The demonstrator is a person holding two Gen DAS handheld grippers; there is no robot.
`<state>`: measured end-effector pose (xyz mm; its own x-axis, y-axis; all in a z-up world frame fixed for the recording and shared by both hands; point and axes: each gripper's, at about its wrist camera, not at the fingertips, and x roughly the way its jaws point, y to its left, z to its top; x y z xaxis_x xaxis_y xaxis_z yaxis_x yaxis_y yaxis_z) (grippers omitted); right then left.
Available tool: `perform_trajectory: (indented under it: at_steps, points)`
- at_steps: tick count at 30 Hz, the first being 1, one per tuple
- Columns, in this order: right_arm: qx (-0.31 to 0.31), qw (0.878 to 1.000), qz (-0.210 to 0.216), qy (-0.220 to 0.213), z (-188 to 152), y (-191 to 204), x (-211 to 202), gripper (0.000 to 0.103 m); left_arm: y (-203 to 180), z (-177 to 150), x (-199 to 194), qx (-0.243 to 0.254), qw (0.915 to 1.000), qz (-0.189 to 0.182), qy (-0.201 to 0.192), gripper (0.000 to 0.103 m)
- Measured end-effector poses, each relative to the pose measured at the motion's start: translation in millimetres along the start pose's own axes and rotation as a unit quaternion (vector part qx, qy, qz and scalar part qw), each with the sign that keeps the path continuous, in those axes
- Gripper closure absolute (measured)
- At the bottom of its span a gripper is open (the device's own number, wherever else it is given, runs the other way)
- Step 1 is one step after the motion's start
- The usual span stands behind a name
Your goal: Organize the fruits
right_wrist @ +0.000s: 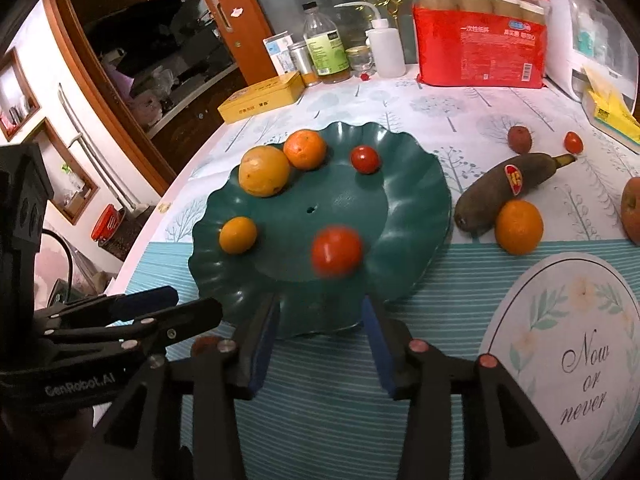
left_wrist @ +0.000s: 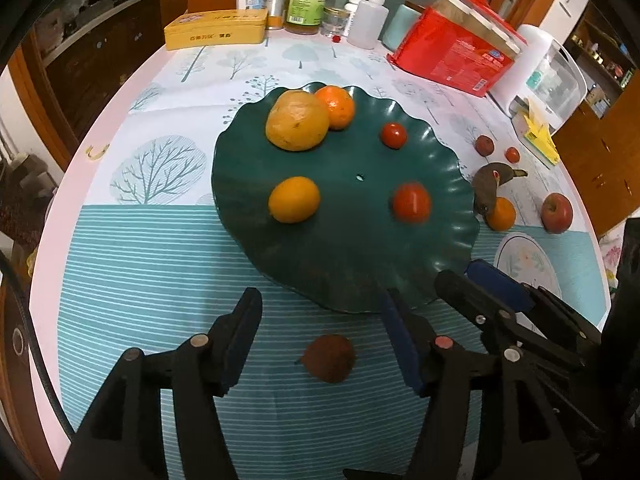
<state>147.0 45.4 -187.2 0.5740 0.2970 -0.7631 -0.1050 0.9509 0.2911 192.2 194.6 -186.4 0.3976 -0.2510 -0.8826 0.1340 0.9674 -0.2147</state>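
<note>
Step judged: release onto wavy-rimmed dark green plastic plate (left_wrist: 256, 168), frame centre.

Left gripper (left_wrist: 320, 340), lower centre: jaws apart, gripping nothing; small brown fruit (left_wrist: 329, 358) on striped cloth between them.

Right gripper (right_wrist: 320, 344), lower centre: jaws parted, empty; blurred red tomato (right_wrist: 336, 251) just beyond.

Next: close on brown fruit.

Counted on plate: five fruits; off plate, right: six.

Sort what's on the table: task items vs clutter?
Job: green plate with large tomato, small tomato, yellow fruit, two oranges; loose banana, orange, apple, brown fruit.
Clutter: yellow tin, bottles, red pack, round mat.
</note>
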Motion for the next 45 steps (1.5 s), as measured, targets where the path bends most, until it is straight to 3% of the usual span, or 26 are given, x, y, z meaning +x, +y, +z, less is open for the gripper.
perform_trajectory:
  at_steps: [6, 11, 22, 37, 45]
  points:
    - [0.003, 1.0, -0.001, -0.001, -2.5, -2.4, -5.3, 0.058, 4.0, -2.1, -1.6, -0.015, 0.9998, 0.006, 0.008, 0.038]
    - [0.008, 1.0, -0.005, -0.001, -5.5, -6.1, -9.8, 0.057, 6.1, -9.7, -0.3, -0.028, 0.9989, -0.012, 0.036, 0.038]
    - [0.002, 1.0, -0.005, 0.005, -14.4, -8.4, -16.3, 0.057, 10.4, -53.6, 8.9, -0.045, 0.9945, 0.0, 0.095, 0.039]
    - [0.006, 0.998, -0.055, 0.019, -22.1, -41.6, -27.5, 0.058, 3.1, -61.0, 5.3, -0.053, 0.9971, 0.005, 0.055, 0.043]
    - [0.012, 0.996, -0.084, 0.008, -3.2, -77.7, -24.1, 0.058, 3.5, -55.9, 9.9, -0.079, 0.996, 0.016, 0.039, 0.056]
